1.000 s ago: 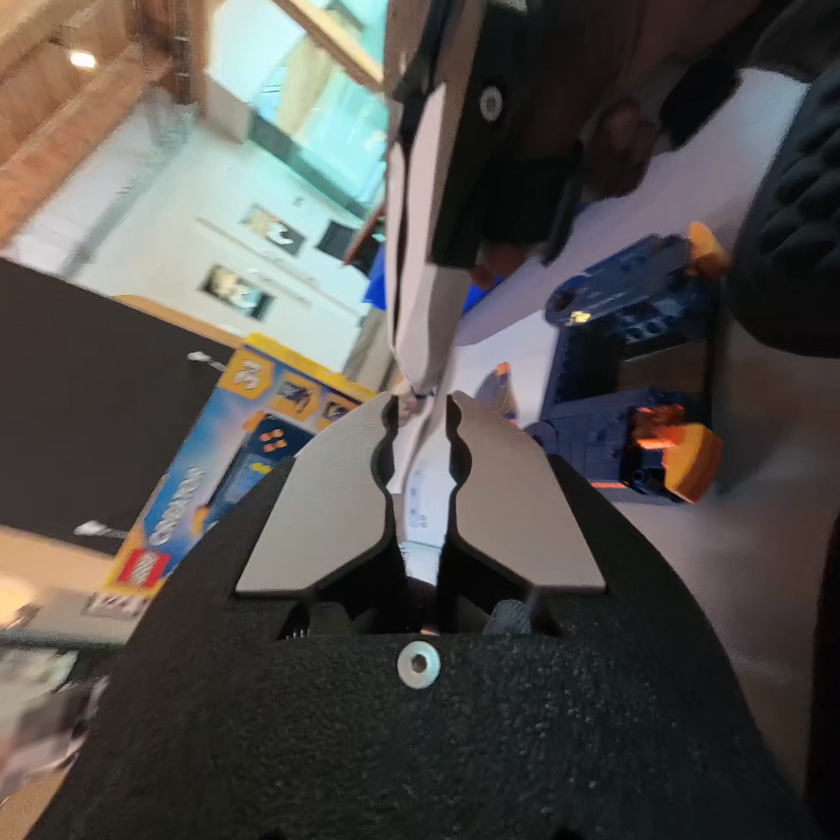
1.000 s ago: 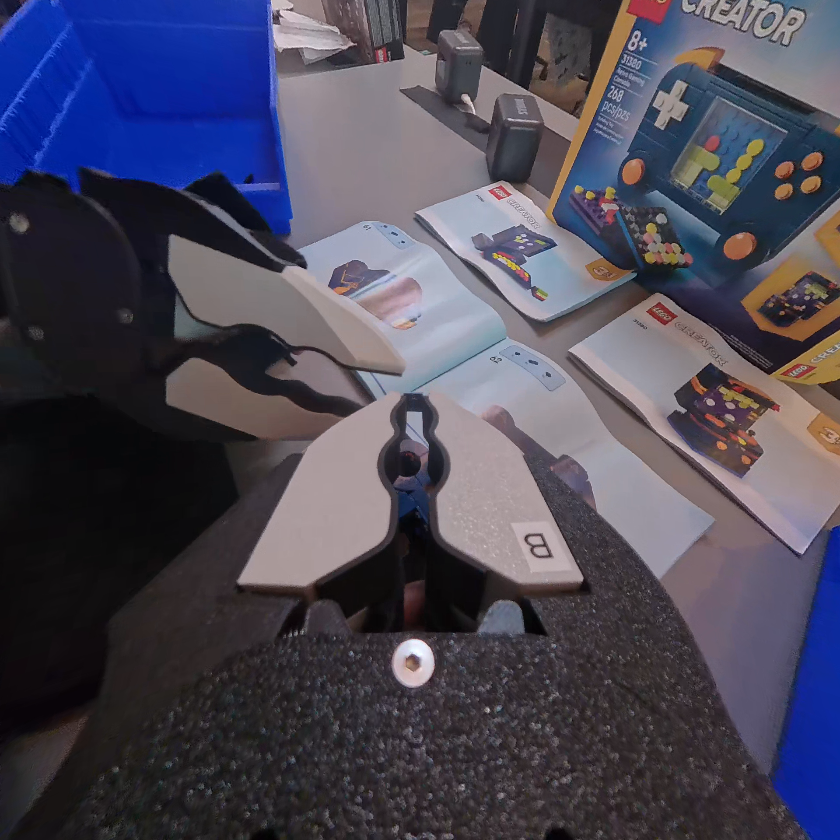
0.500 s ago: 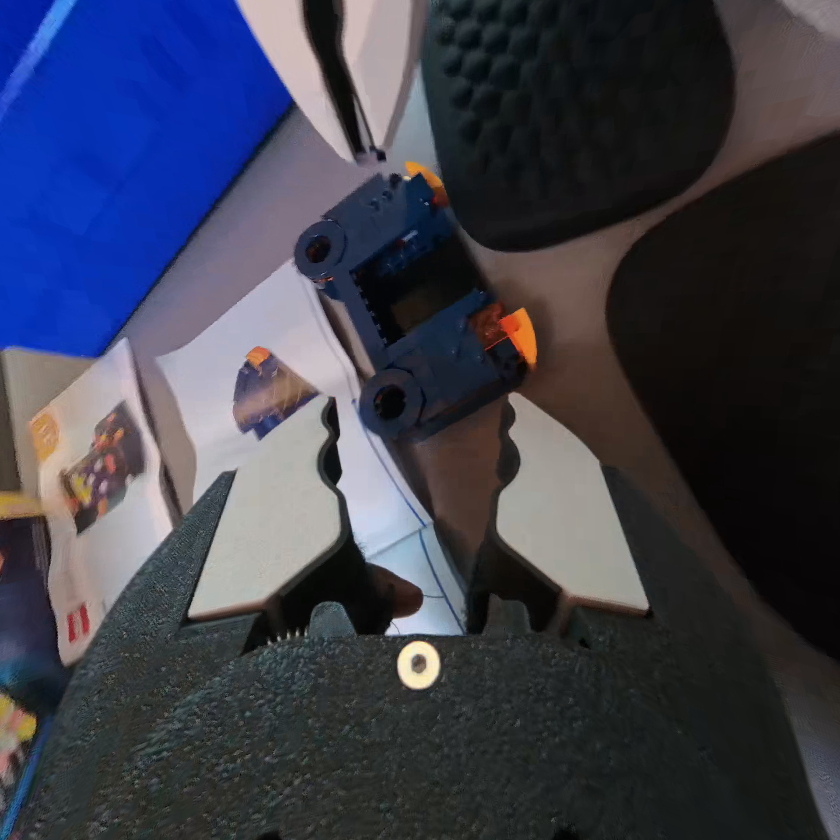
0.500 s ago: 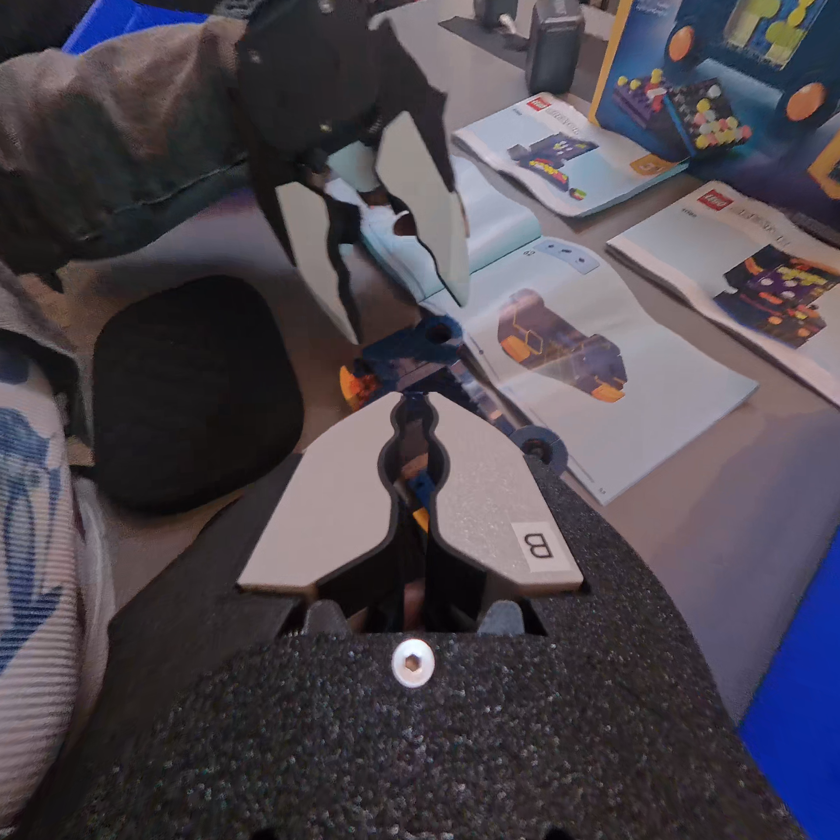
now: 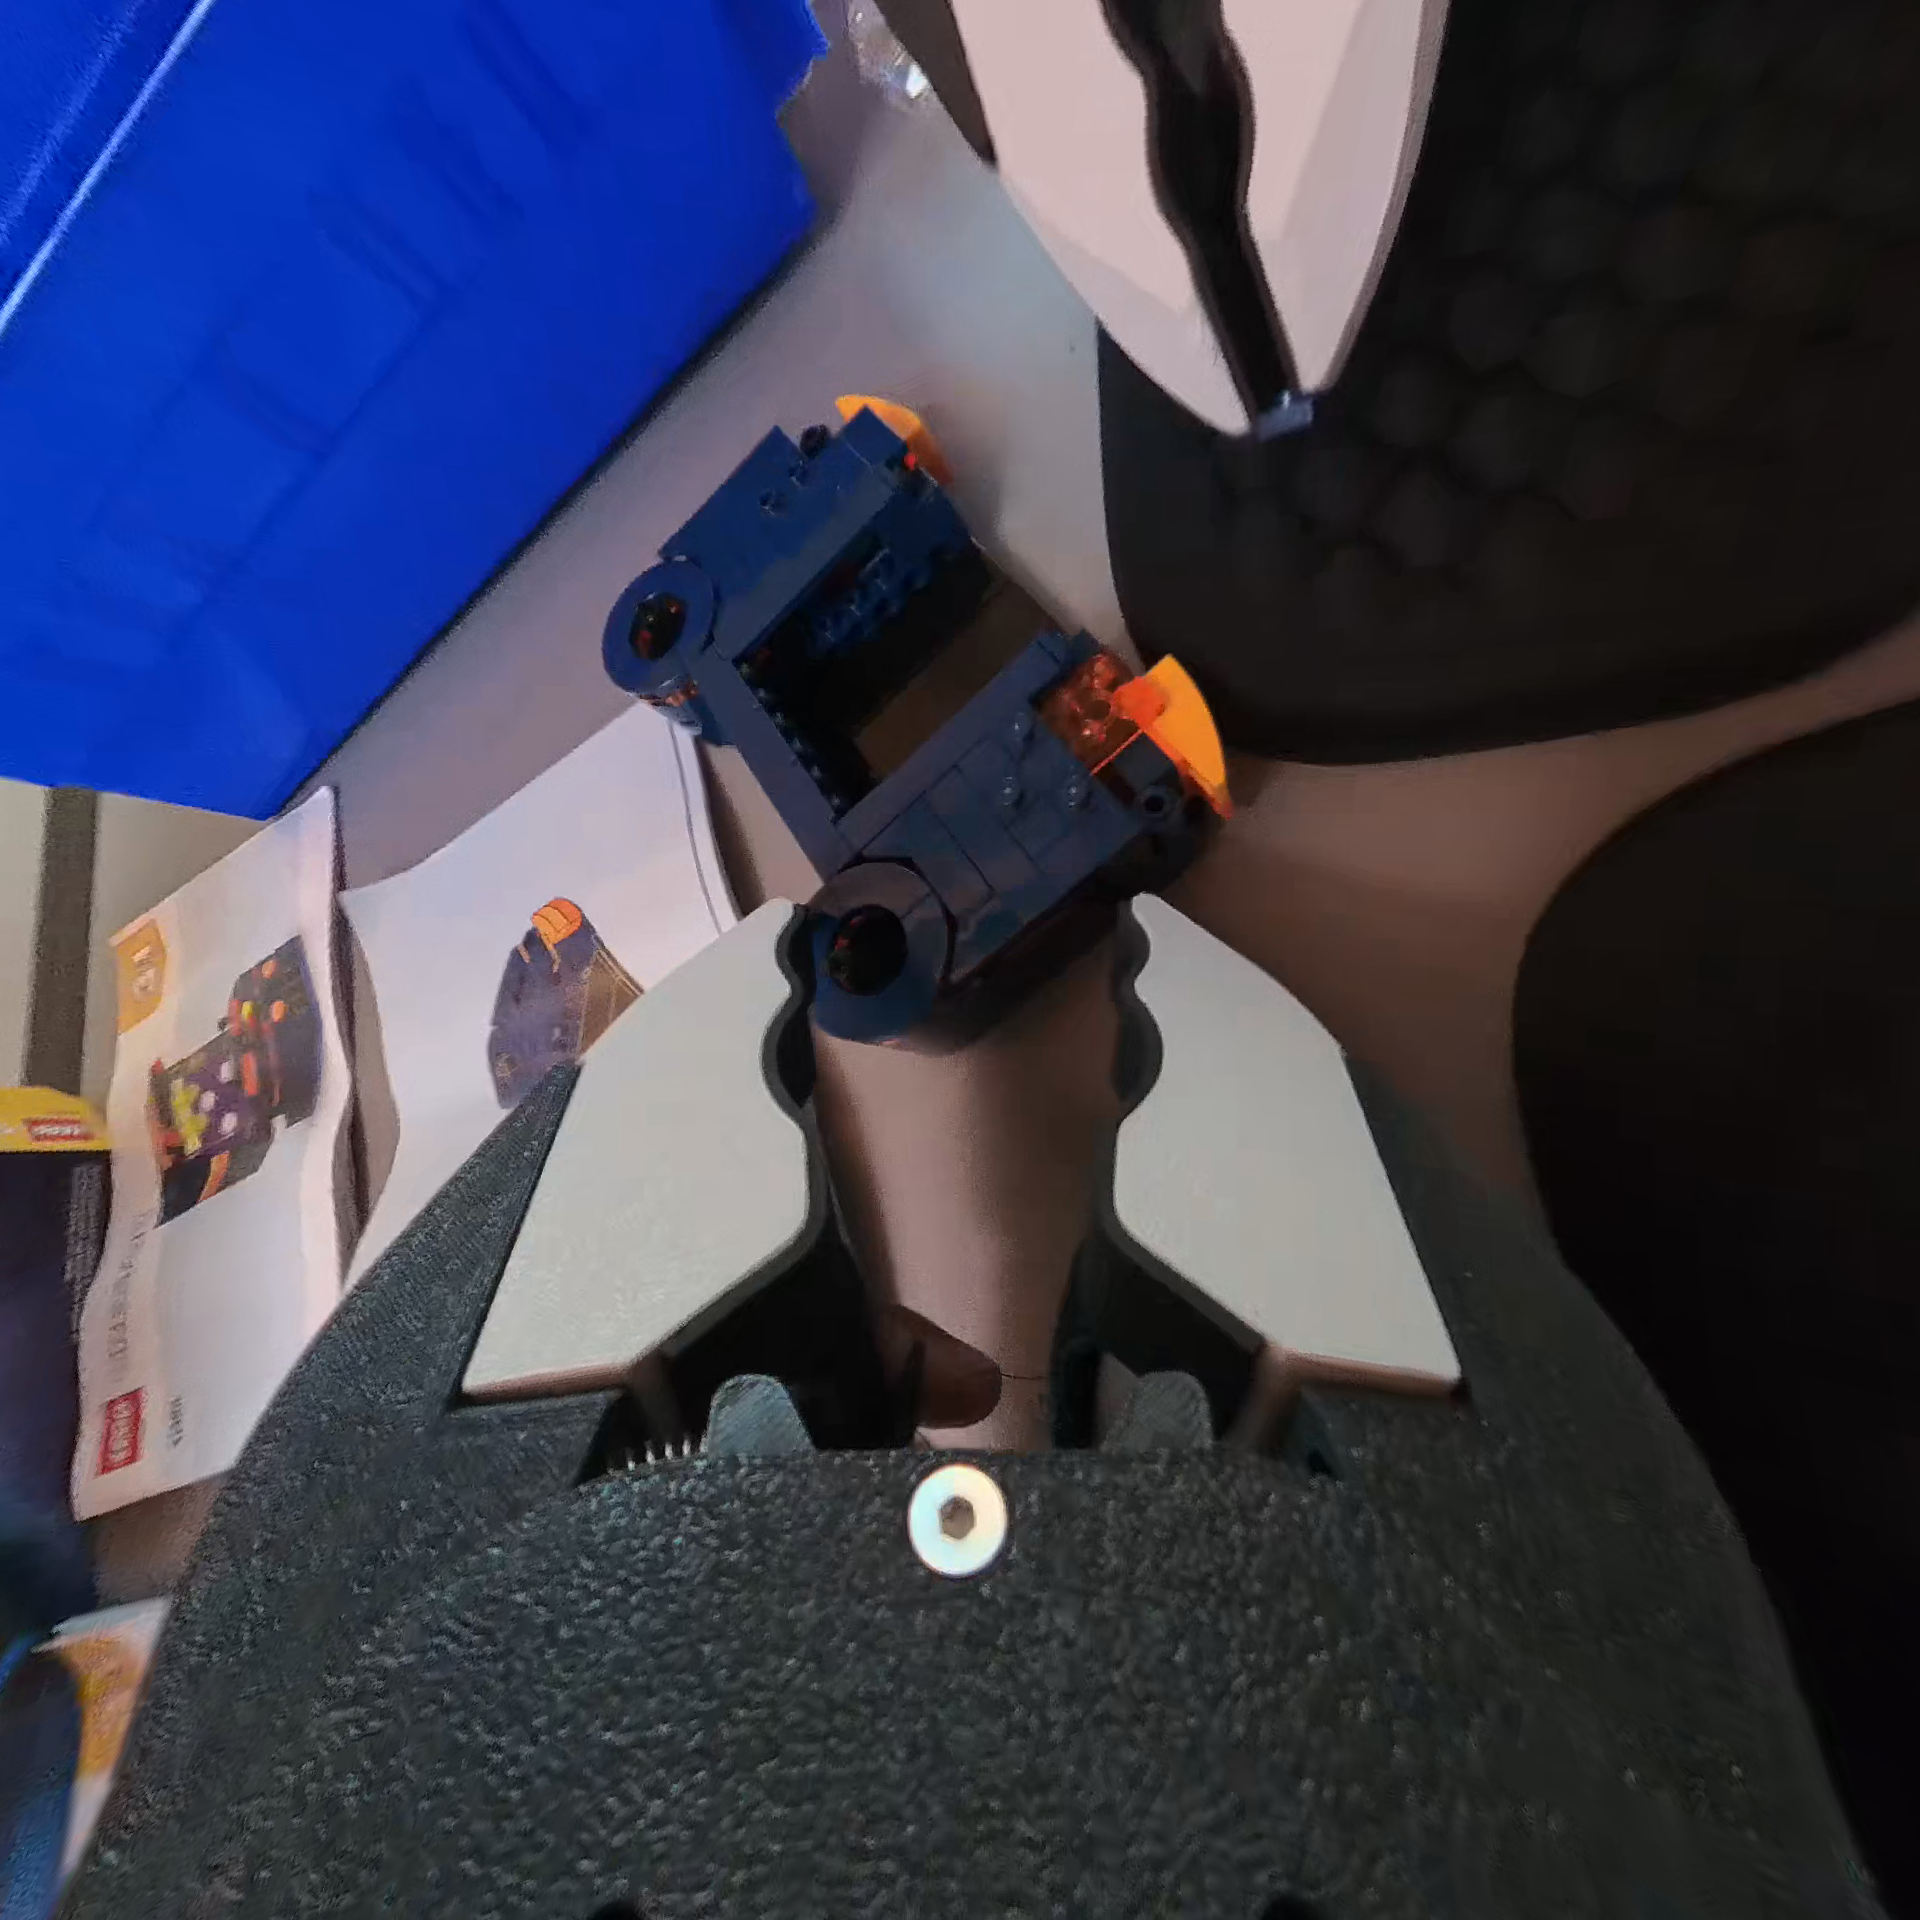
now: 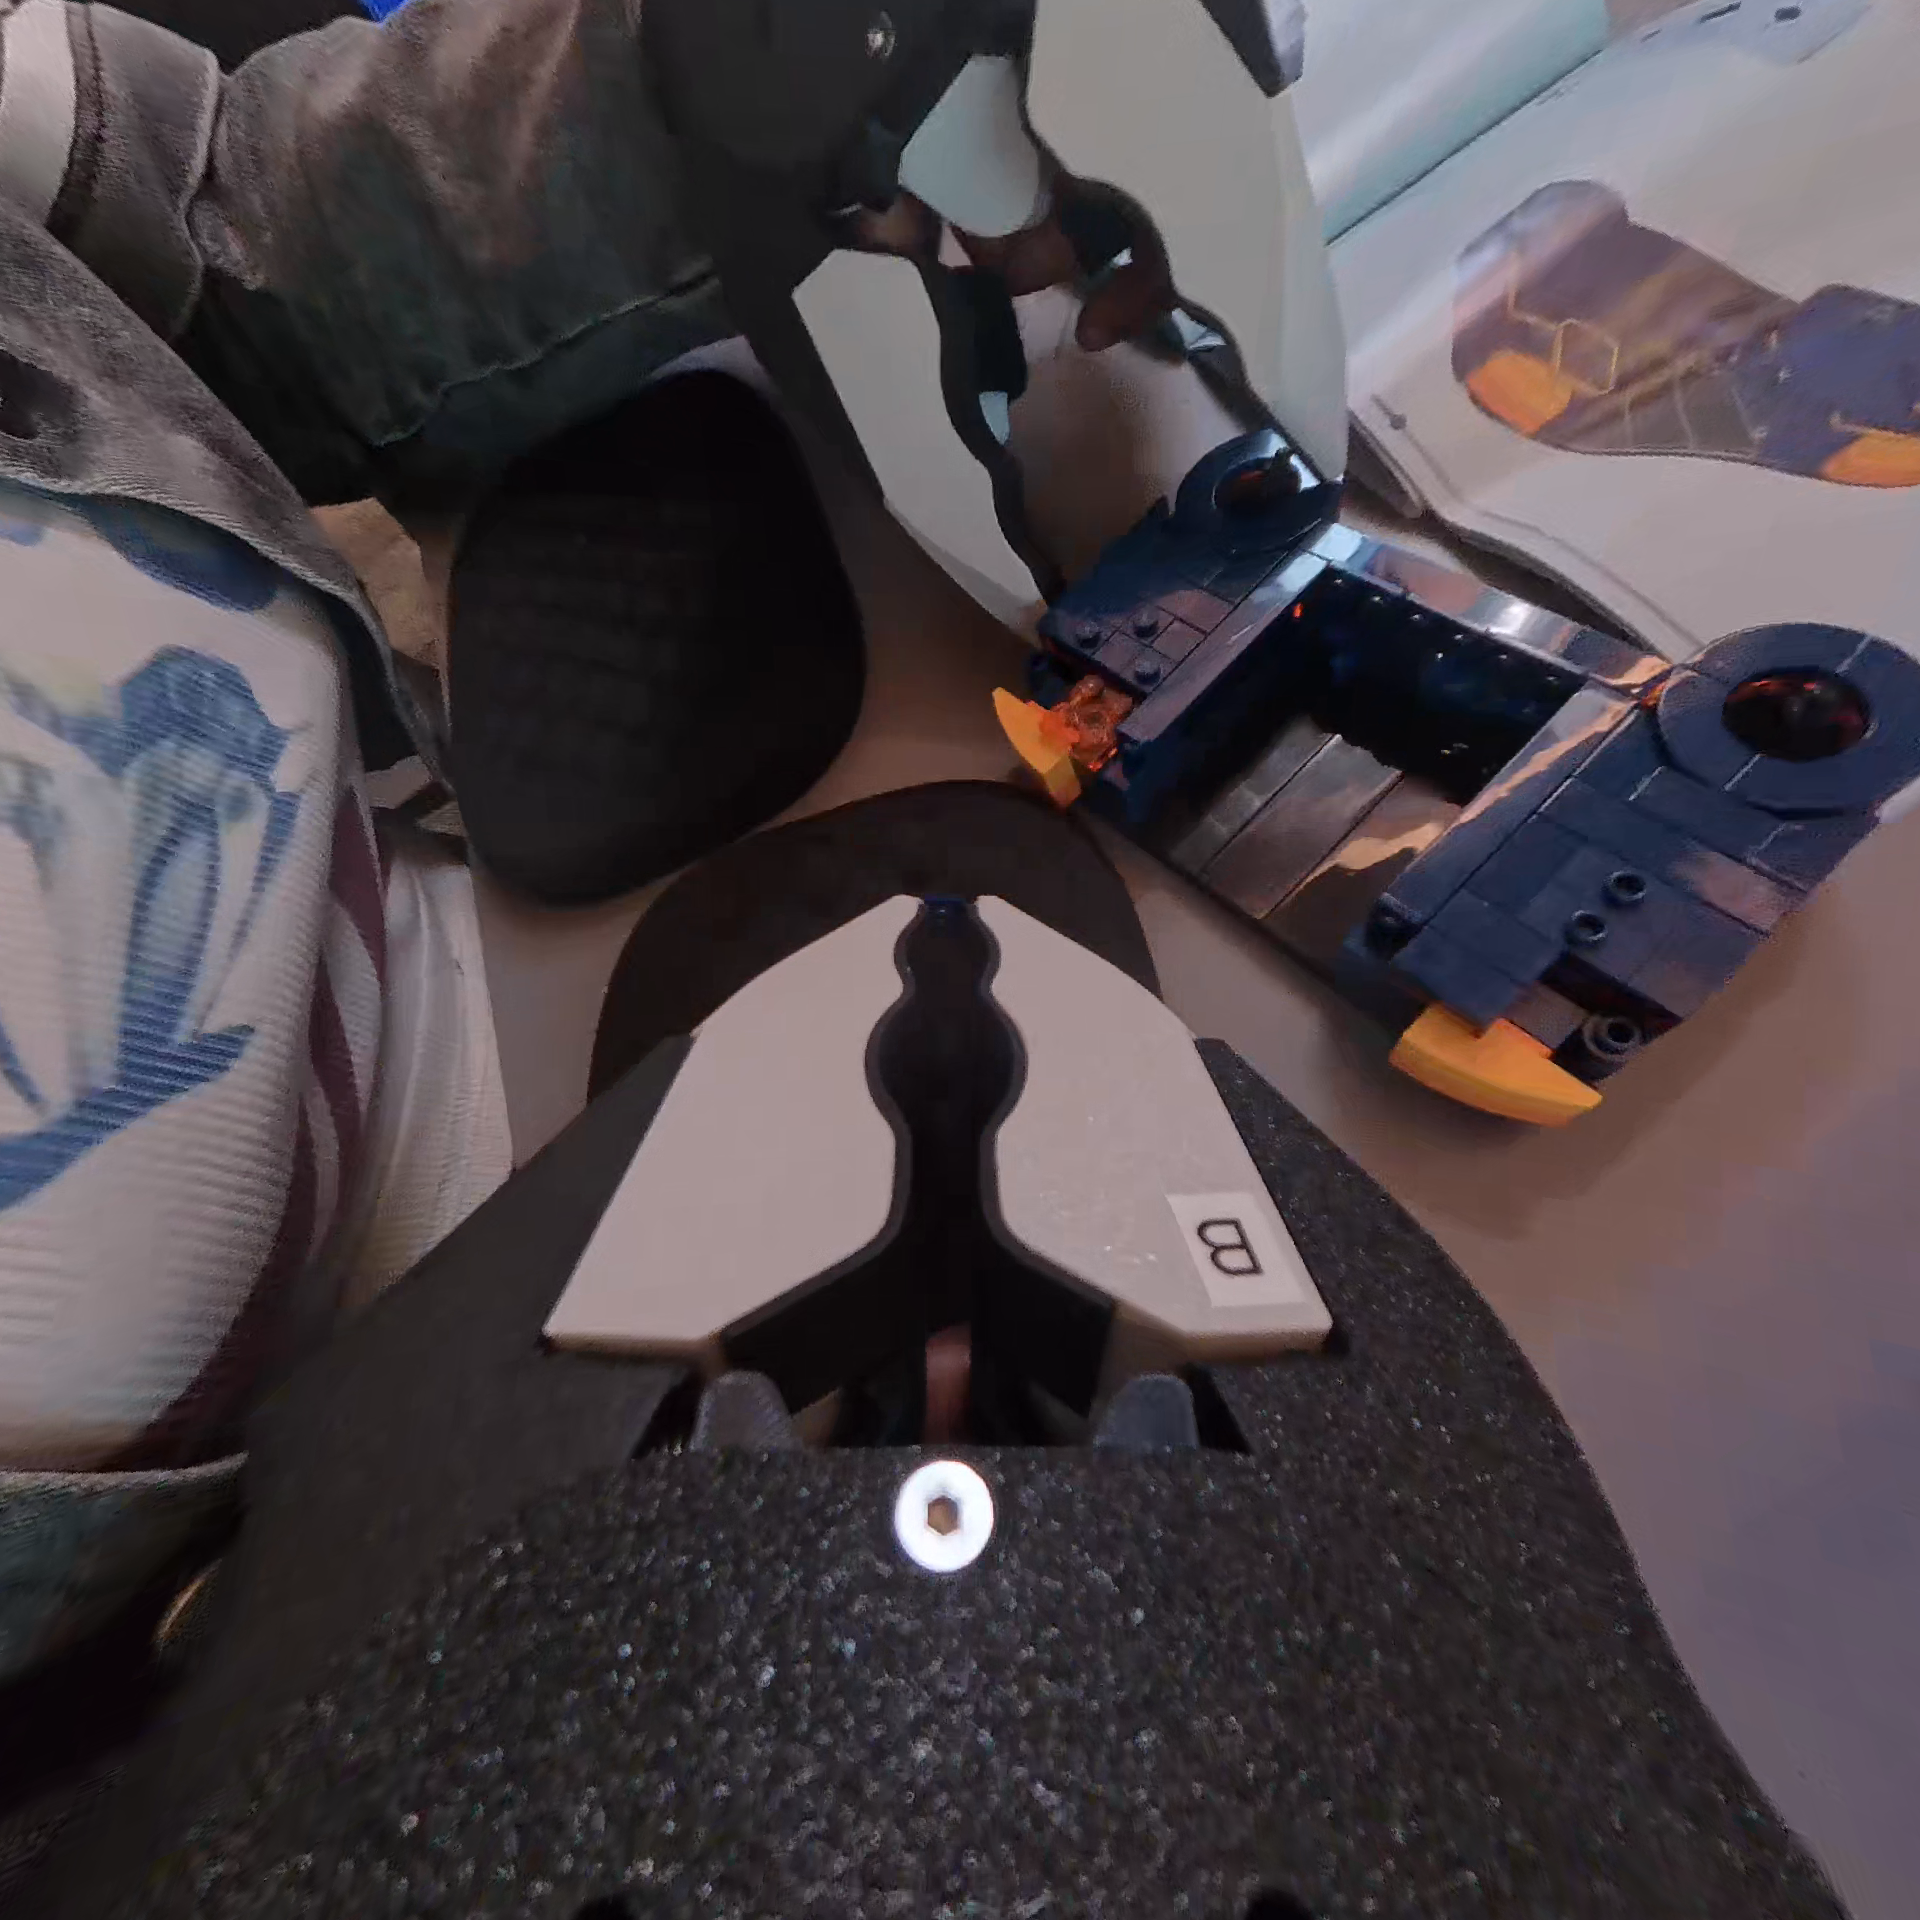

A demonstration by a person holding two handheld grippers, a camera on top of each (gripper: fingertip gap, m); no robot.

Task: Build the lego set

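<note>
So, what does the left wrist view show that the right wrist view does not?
Only the left wrist view: the blue bin, a closed booklet and the yellow box corner. Only the right wrist view: a grey sleeve and patterned cloth. Both: the dark blue model, the black pad, the open left gripper, and the right gripper shut on a small blue piece.

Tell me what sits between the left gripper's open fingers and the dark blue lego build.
Nothing. In the left wrist view the left gripper is open, its tips flanking the near end of the dark blue lego build; only bare table shows between the fingers.
</note>
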